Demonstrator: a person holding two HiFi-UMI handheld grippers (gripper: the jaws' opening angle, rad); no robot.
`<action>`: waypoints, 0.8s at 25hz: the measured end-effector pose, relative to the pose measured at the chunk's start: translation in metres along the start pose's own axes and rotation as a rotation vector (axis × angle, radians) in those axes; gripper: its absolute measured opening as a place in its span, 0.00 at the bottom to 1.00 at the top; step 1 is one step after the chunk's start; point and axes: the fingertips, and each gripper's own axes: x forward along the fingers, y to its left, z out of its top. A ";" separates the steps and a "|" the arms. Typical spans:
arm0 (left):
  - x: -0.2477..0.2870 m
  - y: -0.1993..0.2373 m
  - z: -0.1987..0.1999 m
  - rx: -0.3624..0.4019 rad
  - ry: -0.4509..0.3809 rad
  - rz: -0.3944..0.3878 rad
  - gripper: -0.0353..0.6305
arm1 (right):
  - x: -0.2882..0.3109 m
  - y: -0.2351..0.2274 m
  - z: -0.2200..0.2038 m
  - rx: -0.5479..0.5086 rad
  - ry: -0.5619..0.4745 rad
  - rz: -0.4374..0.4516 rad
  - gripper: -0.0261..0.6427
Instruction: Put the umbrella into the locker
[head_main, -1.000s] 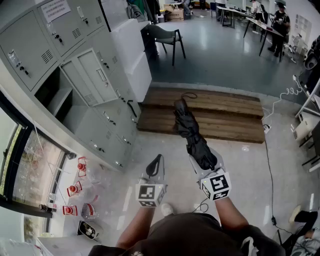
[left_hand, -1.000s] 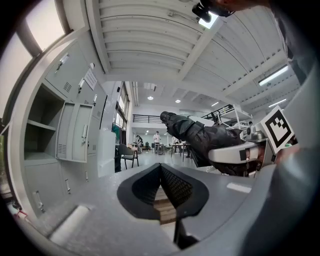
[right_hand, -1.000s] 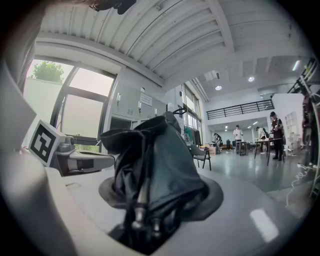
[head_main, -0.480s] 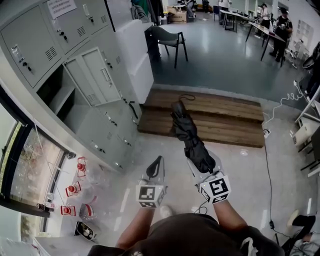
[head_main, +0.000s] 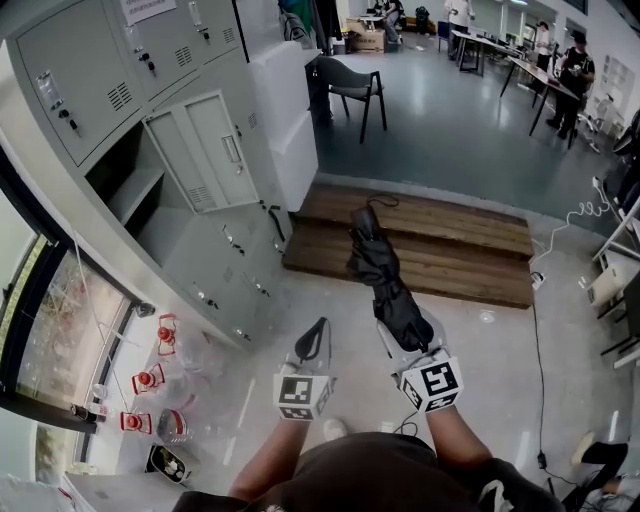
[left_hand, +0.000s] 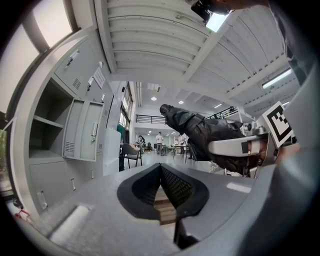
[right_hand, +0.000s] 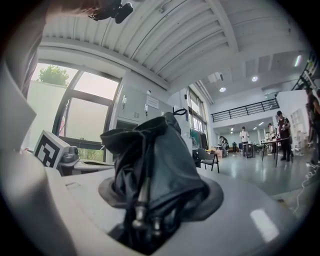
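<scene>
A folded black umbrella (head_main: 385, 280) sticks out forward from my right gripper (head_main: 403, 332), which is shut on its thick end. In the right gripper view the bunched fabric and metal rib tips of the umbrella (right_hand: 155, 160) fill the jaws. My left gripper (head_main: 317, 332) is held beside it to the left, shut and with nothing in it; its black pads (left_hand: 170, 185) meet at the tip. The grey locker bank runs along the left, with one door (head_main: 205, 150) swung open and the open compartment (head_main: 130, 195) showing a shelf. The open locker (left_hand: 45, 135) also shows in the left gripper view.
A low wooden platform (head_main: 450, 250) lies ahead on the floor. A white block (head_main: 285, 120) stands past the lockers, and a black chair (head_main: 350, 85) behind it. A cable (head_main: 535, 330) runs along the floor at right. People stand at desks far back.
Both grippers and the view have moved forward and slightly left toward the lockers, which now look larger. The umbrella is still held in the right gripper.
</scene>
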 end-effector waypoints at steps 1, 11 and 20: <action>-0.001 0.006 -0.001 0.001 0.001 -0.001 0.06 | 0.004 0.003 -0.001 -0.003 0.001 -0.002 0.39; -0.012 0.060 -0.004 0.013 0.006 -0.021 0.06 | 0.038 0.038 -0.006 -0.018 0.015 -0.024 0.39; -0.026 0.076 -0.017 -0.015 0.021 0.001 0.06 | 0.053 0.052 -0.011 -0.031 0.055 -0.010 0.39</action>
